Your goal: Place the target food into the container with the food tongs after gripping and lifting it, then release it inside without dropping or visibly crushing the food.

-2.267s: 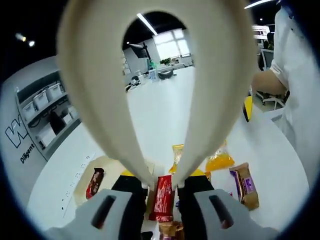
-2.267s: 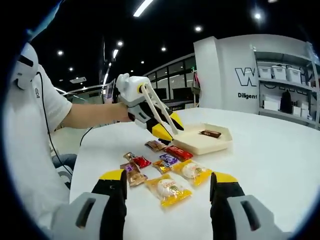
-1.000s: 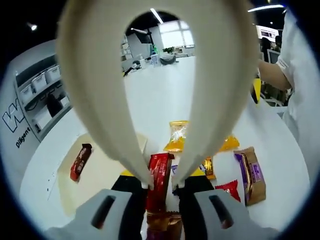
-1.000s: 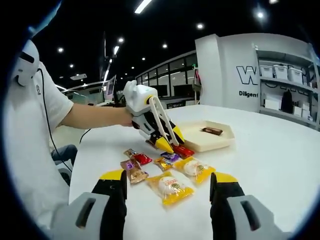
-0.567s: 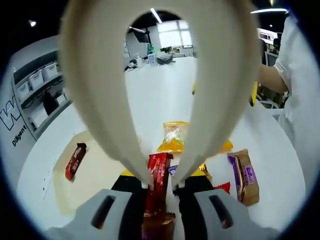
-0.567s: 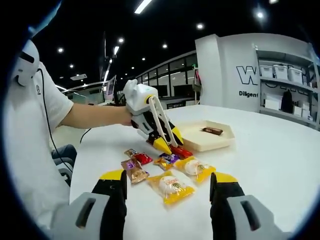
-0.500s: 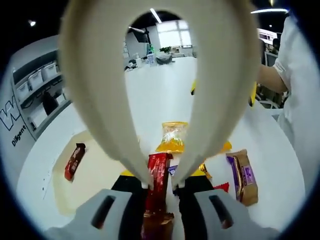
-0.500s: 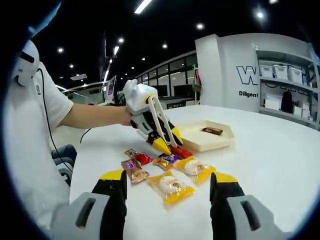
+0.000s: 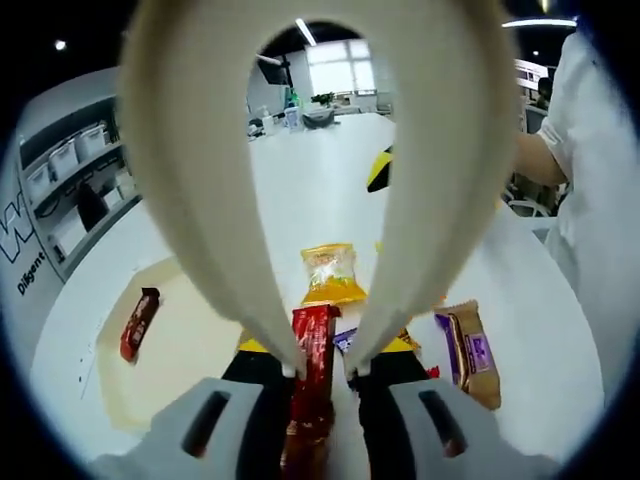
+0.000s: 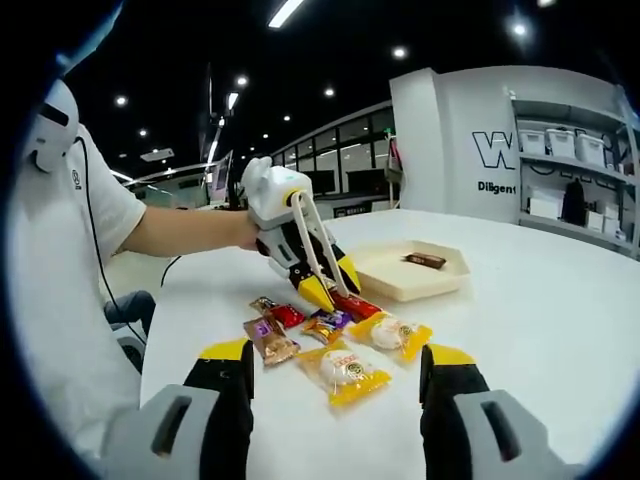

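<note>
Tongs (image 9: 318, 360) pinching red snack bar (image 9: 310, 385), nearly closed, over white table (image 10: 540, 300); shelving with bins (image 10: 560, 150) lining wall.

A big white desk (image 10: 560, 330) in an office with a dark ceiling.

Ahead of me stands a white wall (image 10: 455, 150) with dark letters, and beside it shelves (image 10: 565, 180) carrying pale bins. Strip lights (image 10: 284, 14) and round spots glow in the black ceiling over glass partitions (image 10: 340, 160). Beyond the desk's far edge I see bright windows (image 9: 335, 68).
</note>
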